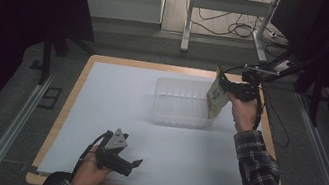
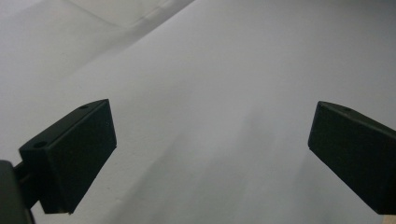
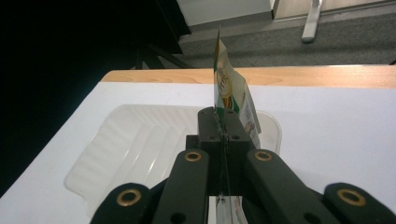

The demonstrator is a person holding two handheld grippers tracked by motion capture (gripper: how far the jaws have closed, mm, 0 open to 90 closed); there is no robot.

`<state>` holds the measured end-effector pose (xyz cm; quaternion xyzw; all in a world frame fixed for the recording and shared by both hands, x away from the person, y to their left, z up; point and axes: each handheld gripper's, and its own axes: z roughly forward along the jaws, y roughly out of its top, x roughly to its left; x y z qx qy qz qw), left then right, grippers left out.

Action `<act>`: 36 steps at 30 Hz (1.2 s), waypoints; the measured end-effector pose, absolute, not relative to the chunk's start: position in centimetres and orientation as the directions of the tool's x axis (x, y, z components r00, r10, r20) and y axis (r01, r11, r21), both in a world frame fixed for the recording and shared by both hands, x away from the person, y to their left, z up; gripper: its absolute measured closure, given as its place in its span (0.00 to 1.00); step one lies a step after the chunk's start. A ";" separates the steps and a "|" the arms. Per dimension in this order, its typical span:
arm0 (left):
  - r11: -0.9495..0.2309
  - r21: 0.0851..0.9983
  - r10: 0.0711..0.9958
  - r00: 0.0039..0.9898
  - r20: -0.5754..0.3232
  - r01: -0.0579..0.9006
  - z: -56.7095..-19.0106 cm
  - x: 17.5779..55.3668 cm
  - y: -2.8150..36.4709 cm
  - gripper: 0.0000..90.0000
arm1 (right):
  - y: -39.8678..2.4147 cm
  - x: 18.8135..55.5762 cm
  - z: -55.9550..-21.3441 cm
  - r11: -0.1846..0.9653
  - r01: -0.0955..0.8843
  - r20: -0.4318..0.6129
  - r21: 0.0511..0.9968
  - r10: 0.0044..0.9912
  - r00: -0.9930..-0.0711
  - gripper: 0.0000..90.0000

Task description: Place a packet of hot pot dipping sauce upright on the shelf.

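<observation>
Two grippers: left gripper (image 1: 132, 164), jaws spread, resting low on the white table (image 1: 115, 99); right gripper (image 3: 223, 122) pinching one packet (image 1: 215, 98) upright over one clear tray (image 1: 181, 106).

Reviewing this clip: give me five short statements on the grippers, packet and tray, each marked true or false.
1. The right gripper is shut on the packet. True.
2. The packet lies flat on the white sheet. False: it is held up, at the tray's right end.
3. The left gripper stands open with nothing between its jaws. True.
4. The clear tray holds several packets. False: nothing lies in it.
5. The left gripper is over the tray. False: it is near the sheet's near edge, apart from the tray.
</observation>
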<state>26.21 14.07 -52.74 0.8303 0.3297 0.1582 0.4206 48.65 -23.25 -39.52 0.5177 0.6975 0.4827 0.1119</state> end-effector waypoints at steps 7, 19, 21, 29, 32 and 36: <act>-0.430 0.801 0.680 0.733 -0.015 0.416 -52.8 26.2 14.0 0.01 | -23.5 48.9 -40.3 -0.004 0.611 0.337 0.792 0.837 -0.432 0.99; -0.435 0.798 0.679 0.734 -0.013 0.417 -52.8 26.2 14.0 0.01 | -24.1 49.0 -40.3 0.017 0.595 0.303 0.804 0.849 -0.433 0.85; -0.435 0.798 0.678 0.735 -0.013 0.417 -52.8 26.2 14.0 0.01 | -24.1 49.0 -40.2 0.018 0.593 0.302 0.805 0.848 -0.436 0.78; -0.440 0.796 0.676 0.737 -0.011 0.416 -52.8 26.2 14.0 0.01 | -23.9 48.8 -40.0 0.045 0.584 0.282 0.811 0.844 -0.457 0.63; -0.442 0.795 0.674 0.738 -0.010 0.415 -52.8 26.2 13.9 0.01 | -24.0 48.7 -40.1 0.044 0.583 0.284 0.811 0.842 -0.459 0.58; -0.444 0.795 0.674 0.739 -0.009 0.414 -52.8 26.2 13.9 0.01 | -24.0 48.5 -40.0 0.047 0.581 0.289 0.812 0.834 -0.471 0.52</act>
